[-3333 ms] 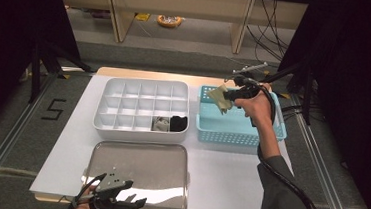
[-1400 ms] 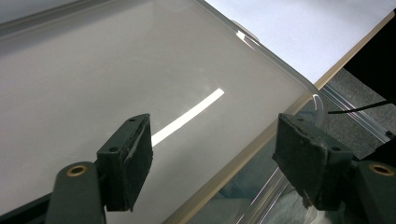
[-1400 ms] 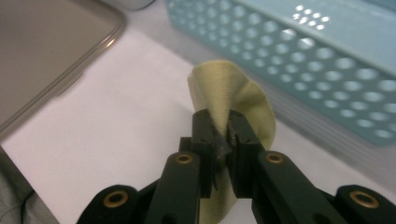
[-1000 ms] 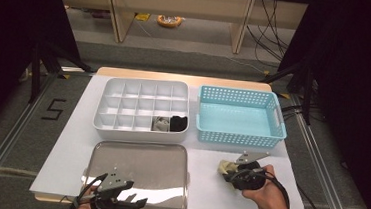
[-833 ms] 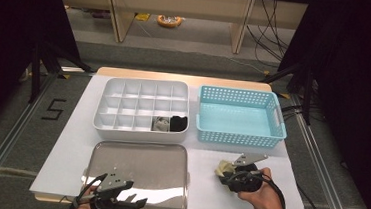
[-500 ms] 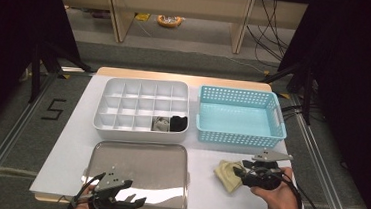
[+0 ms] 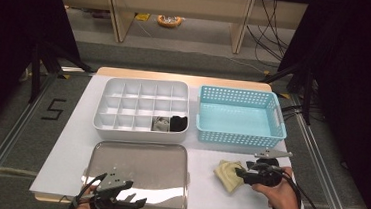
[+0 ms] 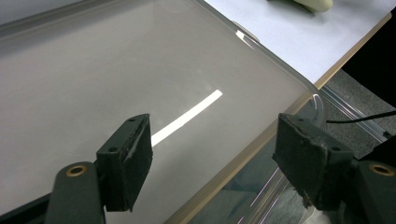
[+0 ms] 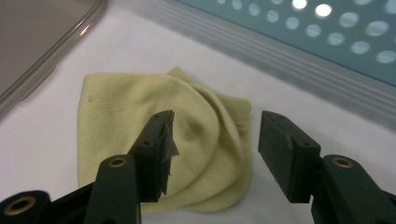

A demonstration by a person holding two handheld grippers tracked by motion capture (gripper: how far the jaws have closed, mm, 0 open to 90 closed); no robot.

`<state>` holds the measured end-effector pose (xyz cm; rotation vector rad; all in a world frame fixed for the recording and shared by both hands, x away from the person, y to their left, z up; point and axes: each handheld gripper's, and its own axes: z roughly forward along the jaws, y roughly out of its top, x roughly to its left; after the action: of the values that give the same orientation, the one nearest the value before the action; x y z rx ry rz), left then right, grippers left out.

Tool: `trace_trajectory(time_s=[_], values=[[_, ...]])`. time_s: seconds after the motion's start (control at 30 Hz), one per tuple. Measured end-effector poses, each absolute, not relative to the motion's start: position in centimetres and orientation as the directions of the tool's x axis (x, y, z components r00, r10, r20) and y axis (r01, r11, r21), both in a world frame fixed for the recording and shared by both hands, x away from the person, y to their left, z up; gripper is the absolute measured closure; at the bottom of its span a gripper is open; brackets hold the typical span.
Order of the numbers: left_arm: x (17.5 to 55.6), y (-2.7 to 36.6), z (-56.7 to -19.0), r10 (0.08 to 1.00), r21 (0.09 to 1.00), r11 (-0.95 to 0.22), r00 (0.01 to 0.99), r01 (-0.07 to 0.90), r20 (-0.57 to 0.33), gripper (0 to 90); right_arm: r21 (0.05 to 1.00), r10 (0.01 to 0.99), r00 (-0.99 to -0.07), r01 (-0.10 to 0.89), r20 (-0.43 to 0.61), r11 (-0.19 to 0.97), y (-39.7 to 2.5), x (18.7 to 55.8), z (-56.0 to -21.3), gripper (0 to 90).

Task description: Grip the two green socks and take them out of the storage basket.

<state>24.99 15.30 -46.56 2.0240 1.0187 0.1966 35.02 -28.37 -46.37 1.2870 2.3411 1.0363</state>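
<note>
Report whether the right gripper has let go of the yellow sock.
Released. The right gripper has its jaws apart, with the yellow sock lying flat and folded on the white table between the metal tray and the blue basket.

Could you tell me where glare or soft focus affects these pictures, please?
In the left gripper view a bright streak of lamp glare crosses the clear tray lid; in the right gripper view the blue basket is blurred while the yellow sock stays sharp; in the high view the surroundings are dark and the lid shines grey.
</note>
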Motion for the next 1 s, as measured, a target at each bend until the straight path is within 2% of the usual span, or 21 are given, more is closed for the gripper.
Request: trace_trajectory(time_s=[0.03,0.13,0.17,0.3,0.33,0.43,0.47,0.5,0.7,0.8,1.0], values=[[24.9,15.2,-46.6,0.718,0.75,-0.301,0.657,0.59,-0.229,27.1,0.668,0.821,-0.561,0.653,0.109,0.357,-28.3,34.9,-46.1,46.2],[25.0,15.4,-46.5,0.705,0.751,-0.327,0.677,0.573,-0.21,27.0,0.641,0.812,-0.567,0.677,0.141,0.361,-28.0,35.0,-46.4,49.3],[25.0,15.4,-46.5,0.706,0.751,-0.325,0.676,0.574,-0.211,27.1,0.659,0.823,-0.555,0.666,0.123,0.351,-27.8,35.0,-46.7,52.4],[25.0,15.3,-46.5,0.711,0.751,-0.313,0.667,0.582,-0.221,27.1,0.665,0.789,-0.61,0.618,0.069,0.42,-27.5,34.9,-46.8,73.2],[25.0,15.2,-46.5,0.712,0.753,-0.309,0.666,0.581,-0.222,27.1,0.643,0.798,-0.597,0.643,0.082,0.416,-27.3,34.6,-46.4,77.3],[24.9,15.3,-46.5,0.714,0.751,-0.314,0.666,0.581,-0.217,27.1,0.646,0.792,-0.608,0.629,0.061,0.433,-27.1,34.3,-45.9,84.3],[24.9,15.3,-46.5,0.714,0.746,-0.315,0.664,0.586,-0.22,27.1,0.68,0.786,-0.617,0.593,0.039,0.432,-27.1,34.3,-45.9,85.6],[24.9,15.3,-46.5,0.714,0.746,-0.315,0.664,0.586,-0.22,27.1,0.648,0.782,-0.621,0.615,0.046,0.45,-27.1,34.1,-45.3,86.0],[24.9,15.3,-46.4,0.712,0.75,-0.319,0.669,0.579,-0.214,27.2,0.697,0.754,-0.656,0.554,0.031,0.454,-26.1,32.9,-43.4,86.6],[24.9,15.3,-46.3,0.713,0.753,-0.318,0.669,0.576,-0.21,27.1,0.72,0.693,-0.721,0.484,0.004,0.498,-24.1,31.6,-41.7,86.5],[24.7,15.4,-46.3,0.715,0.752,-0.314,0.666,0.579,-0.214,27.1,0.685,0.619,-0.785,0.453,0.003,0.571,-20.7,29.8,-42.3,86.4]])
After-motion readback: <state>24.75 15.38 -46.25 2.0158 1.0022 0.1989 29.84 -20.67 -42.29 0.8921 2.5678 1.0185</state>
